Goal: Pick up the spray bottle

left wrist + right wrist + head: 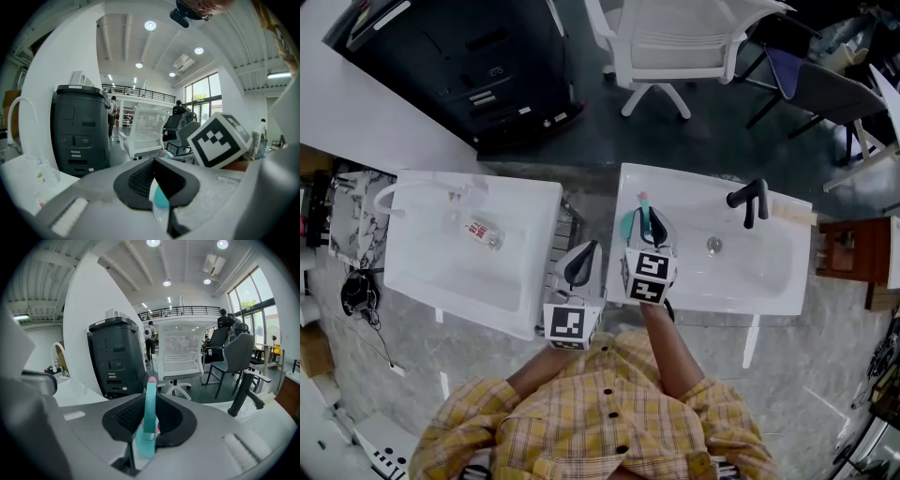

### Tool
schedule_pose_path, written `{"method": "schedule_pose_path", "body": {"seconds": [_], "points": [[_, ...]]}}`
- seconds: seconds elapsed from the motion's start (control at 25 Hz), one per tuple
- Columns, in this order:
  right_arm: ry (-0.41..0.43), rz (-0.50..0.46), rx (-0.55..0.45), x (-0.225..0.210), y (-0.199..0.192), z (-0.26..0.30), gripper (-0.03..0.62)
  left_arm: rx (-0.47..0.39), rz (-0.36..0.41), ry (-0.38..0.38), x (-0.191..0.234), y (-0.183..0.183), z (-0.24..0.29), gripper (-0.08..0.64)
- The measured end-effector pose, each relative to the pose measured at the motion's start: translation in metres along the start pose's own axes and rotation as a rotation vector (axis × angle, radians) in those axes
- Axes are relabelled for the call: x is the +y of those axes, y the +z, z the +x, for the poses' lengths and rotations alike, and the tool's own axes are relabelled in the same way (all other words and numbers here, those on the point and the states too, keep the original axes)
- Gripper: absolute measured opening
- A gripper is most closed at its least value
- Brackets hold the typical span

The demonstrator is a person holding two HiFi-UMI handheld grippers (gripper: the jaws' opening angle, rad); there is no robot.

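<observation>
The spray bottle is teal with a pink-tipped nozzle and stands at the left end of the right-hand white sink. My right gripper is shut on it. In the right gripper view the bottle's teal head rises upright between the black pads, with the gripper closed round it. Whether the bottle rests on the rim I cannot tell. My left gripper hangs between the two sinks, apart from the bottle. Its jaws meet at the tips; a small pale and teal sliver shows in the slit behind them.
A black faucet and a drain lie right of the bottle. The left sink has a white faucet and a clear bottle lying in its basin. Beyond stand a white office chair and a black cabinet.
</observation>
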State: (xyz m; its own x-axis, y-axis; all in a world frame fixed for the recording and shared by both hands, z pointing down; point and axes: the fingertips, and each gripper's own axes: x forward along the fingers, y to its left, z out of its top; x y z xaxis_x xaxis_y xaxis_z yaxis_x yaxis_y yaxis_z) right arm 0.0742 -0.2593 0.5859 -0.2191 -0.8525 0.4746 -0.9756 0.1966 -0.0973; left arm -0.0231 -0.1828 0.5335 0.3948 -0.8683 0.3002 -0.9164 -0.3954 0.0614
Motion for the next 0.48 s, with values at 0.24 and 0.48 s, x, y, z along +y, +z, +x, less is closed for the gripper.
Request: {"method": "schedule_pose_path", "body": {"seconds": [0.24,0.48], "points": [[0.004,0.019,-0.02,-0.004,0.006,-0.01,0.061,-0.008,0.0,-0.004,0.0,0.003,-0.007,0.002],[0.019,0.016,-0.044,-0.002,0.011,-0.029,0.062,-0.024,0.001,-0.018,-0.004,0.006,-0.015,0.002]]}}
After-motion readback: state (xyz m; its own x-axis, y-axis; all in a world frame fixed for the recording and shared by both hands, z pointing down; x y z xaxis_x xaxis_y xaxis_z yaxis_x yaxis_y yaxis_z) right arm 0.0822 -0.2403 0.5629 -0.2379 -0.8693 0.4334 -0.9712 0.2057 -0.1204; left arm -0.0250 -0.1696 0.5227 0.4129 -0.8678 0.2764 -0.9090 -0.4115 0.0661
